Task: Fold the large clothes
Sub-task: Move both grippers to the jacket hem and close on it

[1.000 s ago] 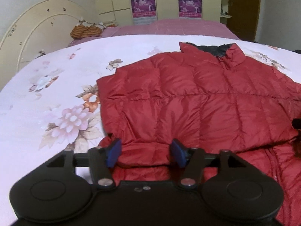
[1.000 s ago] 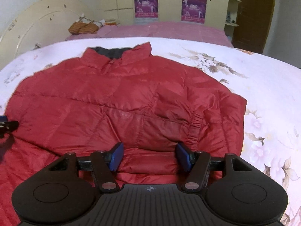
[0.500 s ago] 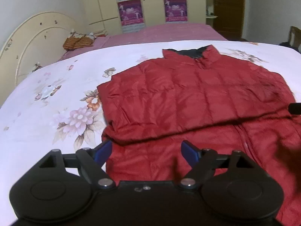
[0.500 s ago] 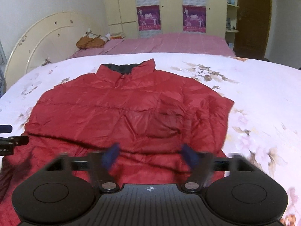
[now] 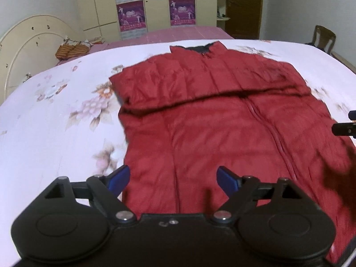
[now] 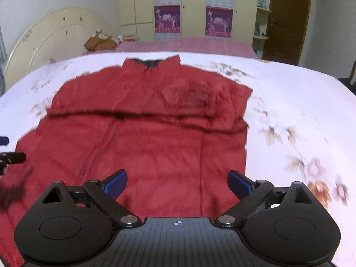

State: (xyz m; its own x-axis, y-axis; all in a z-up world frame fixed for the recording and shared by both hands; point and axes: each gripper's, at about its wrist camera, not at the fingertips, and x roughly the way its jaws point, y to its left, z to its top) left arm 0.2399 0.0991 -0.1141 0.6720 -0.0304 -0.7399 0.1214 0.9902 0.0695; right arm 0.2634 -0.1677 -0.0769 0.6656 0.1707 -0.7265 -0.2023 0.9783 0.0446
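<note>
Jacket flat on bed, sleeves folded across chest. Left gripper opening, empty; right gripper spread, empty, both near hem for next fold.

— Where does the down jacket lie?
— Flat on the bed, collar at the far end, hem nearest. A folded layer lies across its upper half.
— And the grippers?
— The left gripper is above the hem on the jacket's left part, with nothing between its fingers. The right gripper is above the hem on the right part, also apart from the cloth.
— Behind the bed?
— A second bed, a basket on its left end, the headboard at the far left, a wardrobe behind, a door to its right.
</note>
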